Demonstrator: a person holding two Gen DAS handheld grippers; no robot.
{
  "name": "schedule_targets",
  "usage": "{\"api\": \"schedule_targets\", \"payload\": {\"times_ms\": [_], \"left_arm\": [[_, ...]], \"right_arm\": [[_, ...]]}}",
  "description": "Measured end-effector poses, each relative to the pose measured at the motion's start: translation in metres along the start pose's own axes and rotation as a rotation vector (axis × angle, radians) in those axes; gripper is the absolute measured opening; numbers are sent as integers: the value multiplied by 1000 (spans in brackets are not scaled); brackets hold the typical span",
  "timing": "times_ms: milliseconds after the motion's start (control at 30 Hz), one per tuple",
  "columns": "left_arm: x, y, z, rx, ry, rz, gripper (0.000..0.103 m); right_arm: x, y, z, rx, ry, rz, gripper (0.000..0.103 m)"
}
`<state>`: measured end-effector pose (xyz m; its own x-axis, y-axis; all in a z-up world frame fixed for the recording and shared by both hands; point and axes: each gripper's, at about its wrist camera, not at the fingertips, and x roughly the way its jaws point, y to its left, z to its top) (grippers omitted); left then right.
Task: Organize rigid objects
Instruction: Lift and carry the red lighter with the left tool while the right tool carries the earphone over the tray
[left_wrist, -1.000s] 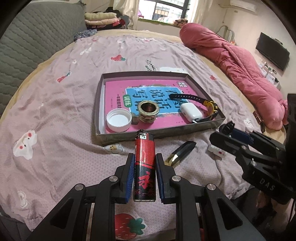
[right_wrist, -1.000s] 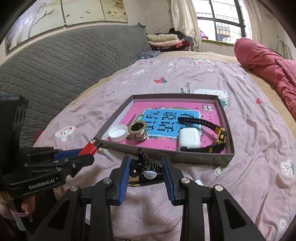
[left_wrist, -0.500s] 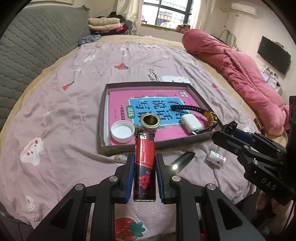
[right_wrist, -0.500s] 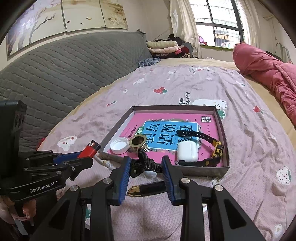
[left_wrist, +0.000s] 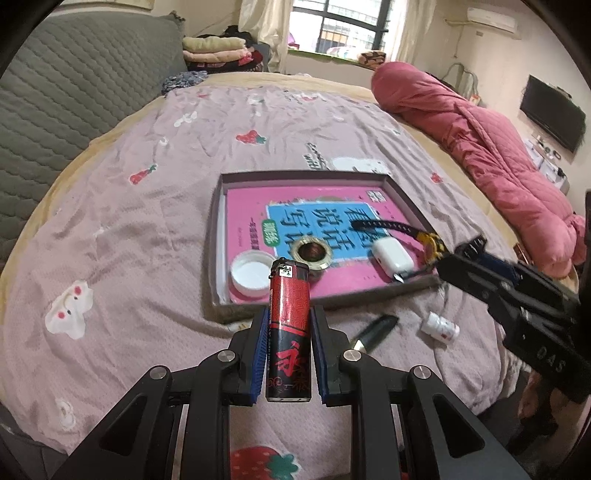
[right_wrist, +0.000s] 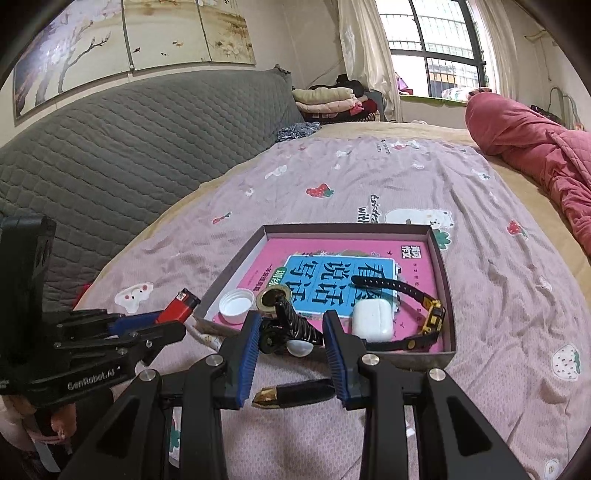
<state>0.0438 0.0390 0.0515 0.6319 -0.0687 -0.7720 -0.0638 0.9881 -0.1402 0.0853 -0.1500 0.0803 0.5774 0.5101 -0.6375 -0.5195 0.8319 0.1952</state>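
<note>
- Lighter (left_wrist: 289, 325) sits clamped between your left gripper's (left_wrist: 288, 345) blue fingers (left_wrist: 259, 350), standing nearly upright, its metal top toward the tray.
- Your left gripper hovers over the bed (left_wrist: 122, 229), just short of the tray's (left_wrist: 258, 309) near wall.
- Your right gripper (right_wrist: 291, 334) has its fingers (right_wrist: 248, 347) closed on a black hair clip (right_wrist: 291, 326); the clip spans the gap between the pads, with a pale round part at its lower edge.
- In the right wrist view, that gripper hangs over the tray's near edge.
- Inside the tray lies a pink book (left_wrist: 314, 221). On it rest a white cap (left_wrist: 251, 276) at the near left, a brass ring (left_wrist: 313, 253) just beside the cap, a white earbud case (left_wrist: 392, 254) further right, and a black watch (left_wrist: 402, 232) with a yellow body curling round the case.
- Outside the tray, on the bed, a dark pen cap (left_wrist: 371, 328) with a gold tip lies near the front wall, and a small white bottle (left_wrist: 441, 326) lies on its side to the right of it.
- Pink quilt (left_wrist: 491, 162) is heaped along the bed's far right.
</note>
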Motion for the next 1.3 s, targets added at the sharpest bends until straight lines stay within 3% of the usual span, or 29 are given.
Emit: {"api": "schedule_targets", "payload": {"times_ms": [600, 1033, 1300], "left_arm": [[40, 20, 43, -45, -11, 40, 22], [79, 30, 38, -99, 22, 18, 22], [85, 33, 41, -113, -4, 5, 22]], "right_arm": [[32, -3, 21, -11, 4, 4, 35], [55, -10, 5, 5, 50, -5, 35], [65, -13, 4, 5, 73, -21, 35]]}}
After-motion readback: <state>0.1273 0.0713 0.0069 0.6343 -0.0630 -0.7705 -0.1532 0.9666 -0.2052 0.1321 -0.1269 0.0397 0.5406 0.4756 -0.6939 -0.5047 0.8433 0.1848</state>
